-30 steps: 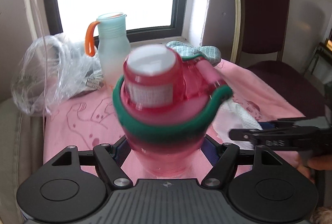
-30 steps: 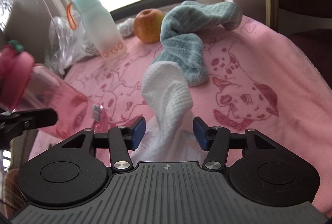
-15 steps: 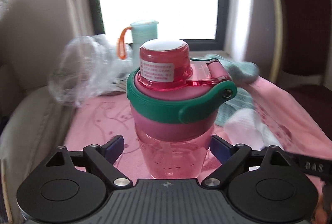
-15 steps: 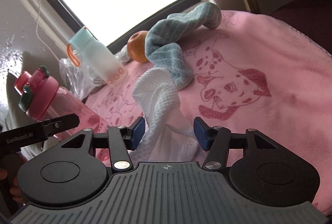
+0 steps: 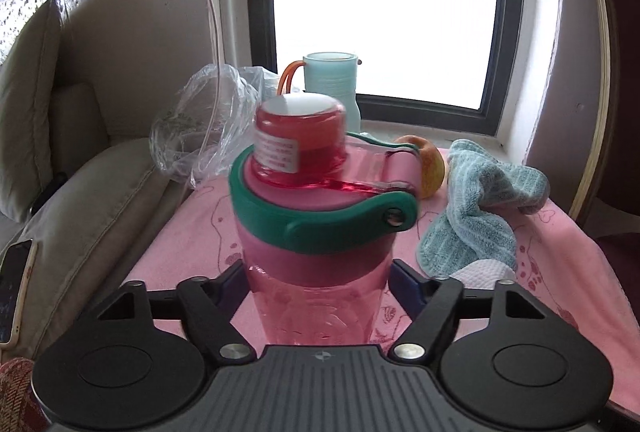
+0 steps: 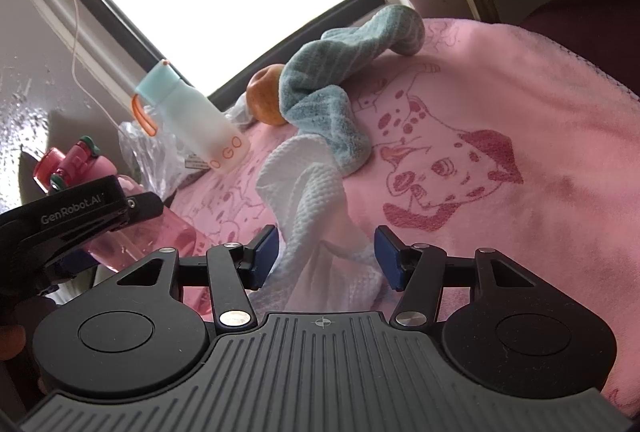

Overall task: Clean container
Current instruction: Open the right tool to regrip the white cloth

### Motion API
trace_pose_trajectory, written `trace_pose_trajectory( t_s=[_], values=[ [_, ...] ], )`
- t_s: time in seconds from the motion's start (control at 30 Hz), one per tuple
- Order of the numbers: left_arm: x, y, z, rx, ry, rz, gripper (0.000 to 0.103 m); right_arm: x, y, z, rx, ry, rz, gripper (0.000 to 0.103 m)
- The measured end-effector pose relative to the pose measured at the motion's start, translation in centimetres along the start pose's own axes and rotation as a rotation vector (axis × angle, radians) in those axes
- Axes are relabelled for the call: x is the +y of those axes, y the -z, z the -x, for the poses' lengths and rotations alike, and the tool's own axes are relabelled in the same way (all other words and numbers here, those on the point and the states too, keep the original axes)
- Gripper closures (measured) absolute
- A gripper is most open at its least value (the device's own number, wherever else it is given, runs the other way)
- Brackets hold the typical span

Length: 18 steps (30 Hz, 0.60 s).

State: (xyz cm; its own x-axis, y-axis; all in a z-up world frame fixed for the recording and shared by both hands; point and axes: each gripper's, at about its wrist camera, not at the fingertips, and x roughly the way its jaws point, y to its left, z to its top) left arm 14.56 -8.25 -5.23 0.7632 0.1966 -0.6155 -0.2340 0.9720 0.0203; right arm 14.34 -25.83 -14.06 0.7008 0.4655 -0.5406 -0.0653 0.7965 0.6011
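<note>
at the centre of the left wrist view, the left tool [image 5: 318, 282] is clenched around the lower body of a pink bottle [image 5: 316, 264], one blue pad on each side. the bottle stands upright, filling the middle of the frame, with a green collar and a closed flip lid [image 5: 300, 136]. its clear pink wall looks like hard, smooth plastic, so it is probably stiff but slippery, and light, since no liquid shows inside. the straight body under the collar looks the safest place to hold; the lid and hinge would likely give way.

in the lower centre of the right wrist view, the right tool [image 6: 326, 254] has its pads spread, with a white cloth [image 6: 308, 200] standing between them; whether they pinch it cannot be told. the cloth looks soft and limp, easy to bunch for wiping.

toward the upper left of that view a pale blue bottle [image 6: 192, 120] with an orange loop stands capped beside a crumpled plastic bag [image 6: 148, 152]. an apple [image 6: 266, 100] and a teal towel [image 6: 332, 112] lie near the window, all on the pink blanket covering the surface [image 6: 500, 112].
</note>
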Motion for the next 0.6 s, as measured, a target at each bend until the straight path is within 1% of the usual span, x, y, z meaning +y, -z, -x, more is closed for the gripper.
trace_pose_trajectory(
  t_s=[0.07,0.13,0.2,0.3,0.37,0.5,0.6],
  values=[
    [0.6,0.0,-0.1,0.004,0.045,-0.033,0.032,0.0,0.0,0.0,-0.002,0.002,-0.003,0.044],
    [1.3,0.2,0.0,-0.003,0.107,-0.095,0.032,0.0,0.0,0.0,-0.003,0.004,-0.003,0.044],
    [2.3,0.6,-0.1,-0.023,0.188,-0.162,0.032,-0.1,0.0,0.1,-0.005,0.006,-0.004,0.044],
    [4.4,1.2,0.2,-0.055,0.323,-0.245,0.032,-0.2,0.0,0.3,-0.017,0.006,-0.006,0.039],
    [5.6,1.6,0.5,-0.069,0.399,-0.299,0.032,-0.1,0.0,0.3,-0.017,0.010,0.001,0.038],
    [7.4,2.3,1.0,-0.082,0.498,-0.365,0.032,1.5,-0.1,-0.3,0.016,0.039,0.075,0.038],
    [8.9,2.8,1.4,-0.094,0.553,-0.384,0.032,3.0,-0.2,-1.0,0.038,0.056,0.119,0.038]
  ],
)
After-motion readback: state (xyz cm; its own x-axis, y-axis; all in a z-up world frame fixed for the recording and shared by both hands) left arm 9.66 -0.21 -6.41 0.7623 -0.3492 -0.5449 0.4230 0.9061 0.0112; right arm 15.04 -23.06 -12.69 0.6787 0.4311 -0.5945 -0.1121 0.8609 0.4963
